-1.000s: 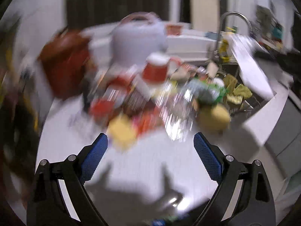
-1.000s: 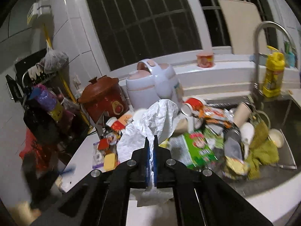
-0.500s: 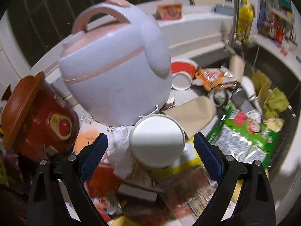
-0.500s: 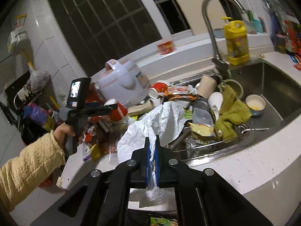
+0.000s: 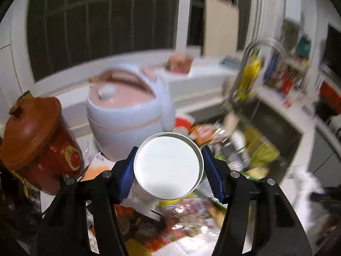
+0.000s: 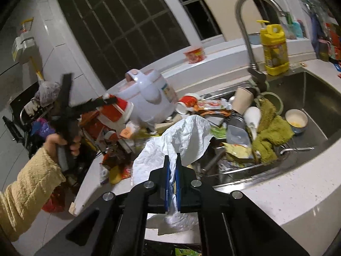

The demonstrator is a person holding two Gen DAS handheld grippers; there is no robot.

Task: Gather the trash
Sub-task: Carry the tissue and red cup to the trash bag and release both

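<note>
A red-and-white paper cup (image 5: pixel 168 166) shows me its white round base, held between the blue pads of my left gripper (image 5: pixel 168 172). The jaws are closing and both pads touch the cup's sides. In the right wrist view the same cup (image 6: pixel 116 112) hangs above the litter pile, gripped by the left gripper (image 6: pixel 106 102) in a hand with a yellow sleeve (image 6: pixel 32 181). My right gripper (image 6: pixel 172 166) is shut on a crumpled white sheet (image 6: pixel 181 140) over the counter's front edge.
A white-and-pink rice cooker (image 6: pixel 149 98) and a brown-red clay pot (image 5: pixel 36 138) stand behind the wrappers on the counter. The sink (image 6: pixel 315 98) holds cups, a bowl and a green cloth (image 6: pixel 270 128). A tap (image 6: pixel 245 21) and yellow bottle (image 6: pixel 275 49) stand behind it.
My left gripper came in over the white-based cup, closed its pads onto it and lifted it off the pile. The right gripper still holds the white sheet and has drifted a little.
</note>
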